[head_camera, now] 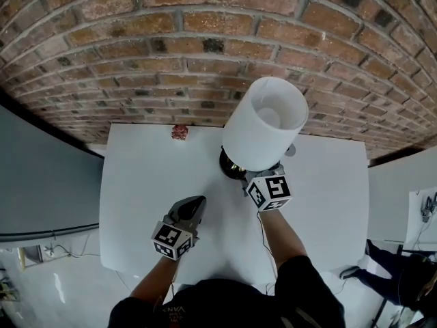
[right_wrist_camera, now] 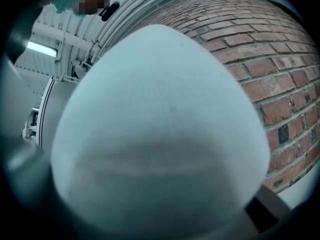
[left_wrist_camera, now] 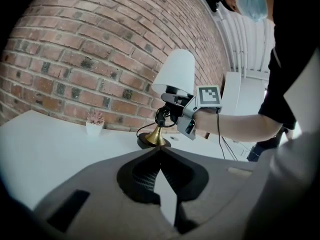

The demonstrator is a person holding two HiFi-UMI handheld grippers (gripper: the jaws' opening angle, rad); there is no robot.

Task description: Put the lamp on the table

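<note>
The lamp (head_camera: 265, 121) stands on the white table (head_camera: 136, 203), towards the far side and right of the middle, with its dark round base (head_camera: 229, 164) flat on the top and its white shade (head_camera: 273, 111) leaning a little to the right in the head view. The right gripper (head_camera: 247, 178) reaches in from the near side, and its jaws are clamped on the lamp's neck just under the shade. The left gripper view shows this from the side, with the right gripper (left_wrist_camera: 165, 113) on the dark neck above the brass stem (left_wrist_camera: 156, 134) and the base (left_wrist_camera: 152, 143) resting on the table (left_wrist_camera: 50, 144). In the right gripper view the shade (right_wrist_camera: 160, 134) fills nearly the whole picture and hides the jaws. The left gripper (head_camera: 198, 203) hovers over the near middle of the table, left of the lamp and apart from it. Its own view shows the left gripper (left_wrist_camera: 159, 150) with jaws pressed together and nothing between them. A small pink plant (head_camera: 179, 132) in a white pot sits at the table's far edge by the brick wall (head_camera: 171, 46), left of the lamp
</note>
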